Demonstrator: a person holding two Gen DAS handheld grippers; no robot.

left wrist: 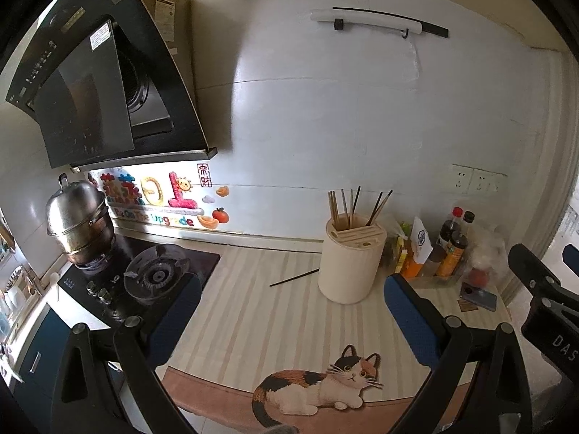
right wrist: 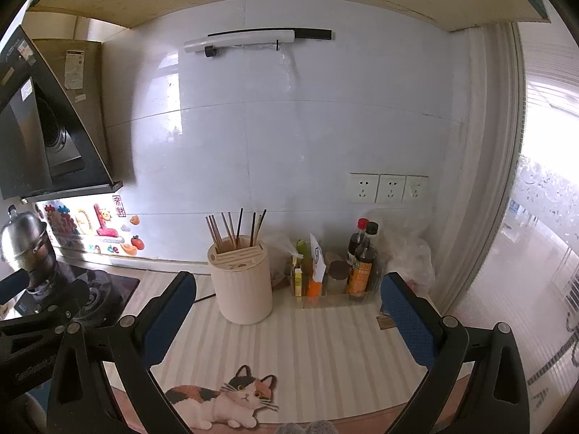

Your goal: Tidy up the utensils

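Kitchen surface, striped mat. Chopstick holder nearly full; one black chopstick lies loose beside it. Left gripper, right gripper: jaws wide, empty. Next, likely: grasp stray chopstick, stand it in holder.

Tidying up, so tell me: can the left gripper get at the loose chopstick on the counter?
Probably yes. The left gripper is open and empty, and the chopstick lies flat on bare counter left of the holder, with nothing between.
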